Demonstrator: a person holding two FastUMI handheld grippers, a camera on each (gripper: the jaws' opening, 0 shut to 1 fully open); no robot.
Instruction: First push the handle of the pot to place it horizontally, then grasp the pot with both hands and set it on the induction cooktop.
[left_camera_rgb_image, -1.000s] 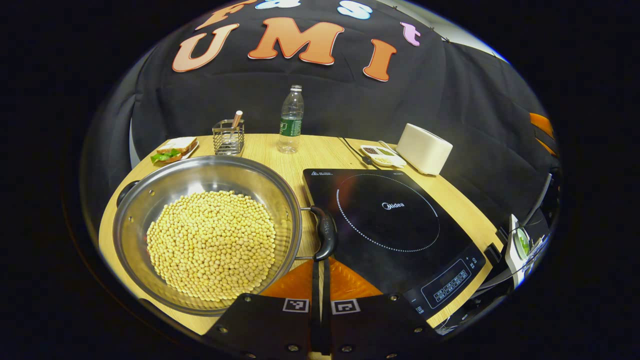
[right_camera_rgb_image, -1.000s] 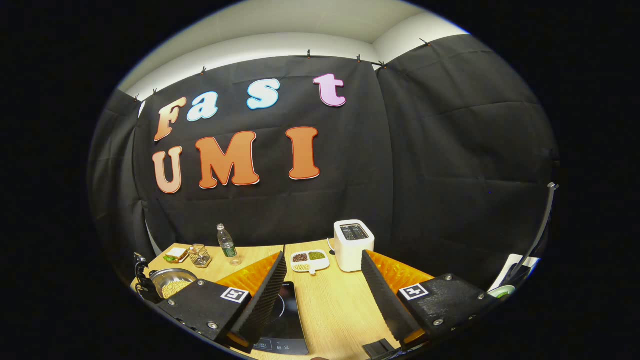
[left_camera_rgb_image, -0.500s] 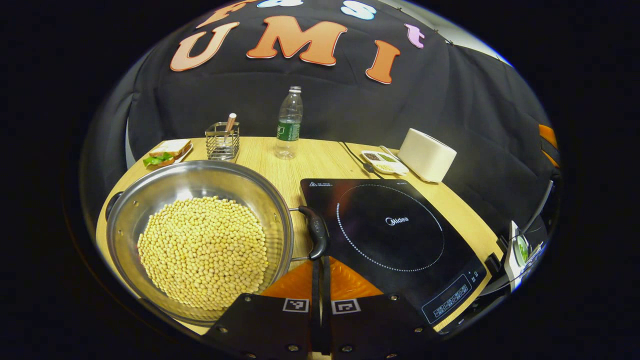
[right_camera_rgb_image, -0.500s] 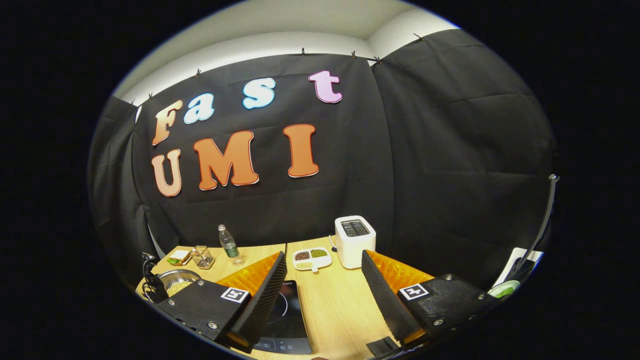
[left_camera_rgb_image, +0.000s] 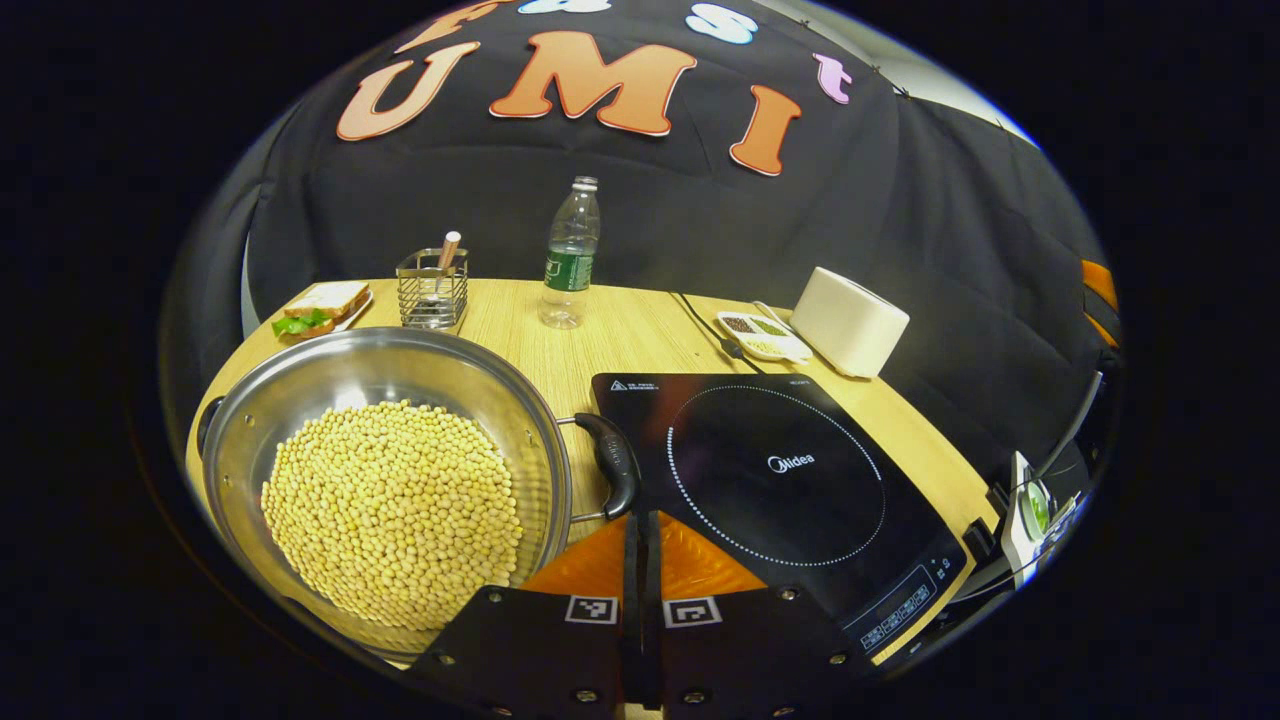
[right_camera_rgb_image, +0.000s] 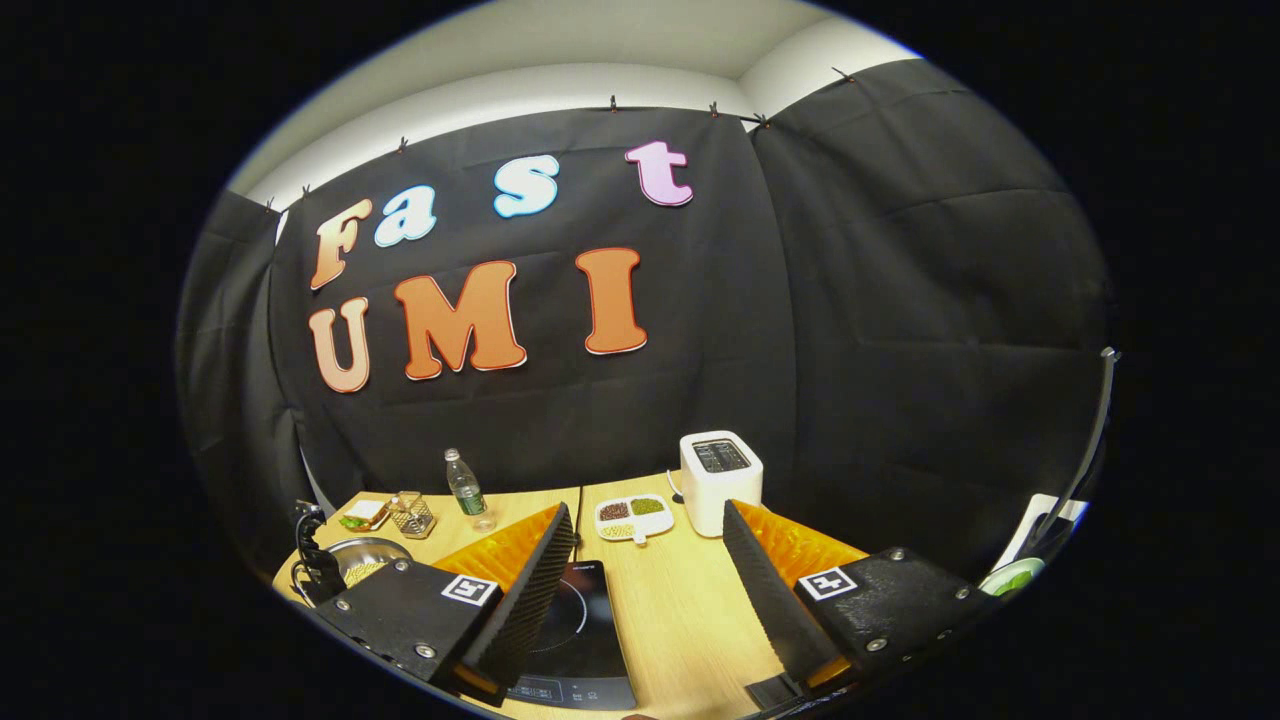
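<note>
In the left gripper view a steel pot (left_camera_rgb_image: 250, 420) full of yellow soybeans sits on the wooden table, left of the black induction cooktop (left_camera_rgb_image: 780, 470). Its black side handle (left_camera_rgb_image: 615, 462) points toward the cooktop's left edge. My left gripper (left_camera_rgb_image: 640, 518) is shut with nothing held, its tips right at the handle's near end; I cannot tell whether they touch. A second handle (left_camera_rgb_image: 205, 428) shows at the pot's far left. My right gripper (right_camera_rgb_image: 648, 510) is open, high above the table, over the cooktop (right_camera_rgb_image: 575, 640). The pot (right_camera_rgb_image: 360, 555) lies far left there.
At the back stand a water bottle (left_camera_rgb_image: 568, 255), a wire utensil holder (left_camera_rgb_image: 432, 290), a sandwich plate (left_camera_rgb_image: 320, 305), a small divided dish (left_camera_rgb_image: 765, 335) and a white toaster (left_camera_rgb_image: 850, 320). A cord (left_camera_rgb_image: 705, 320) runs to the cooktop. The table's edge lies near right.
In the left gripper view the pot and its handle have slid left and lower, with my shut tips staying by the handle's near end. The right gripper stayed open and barely moved.
</note>
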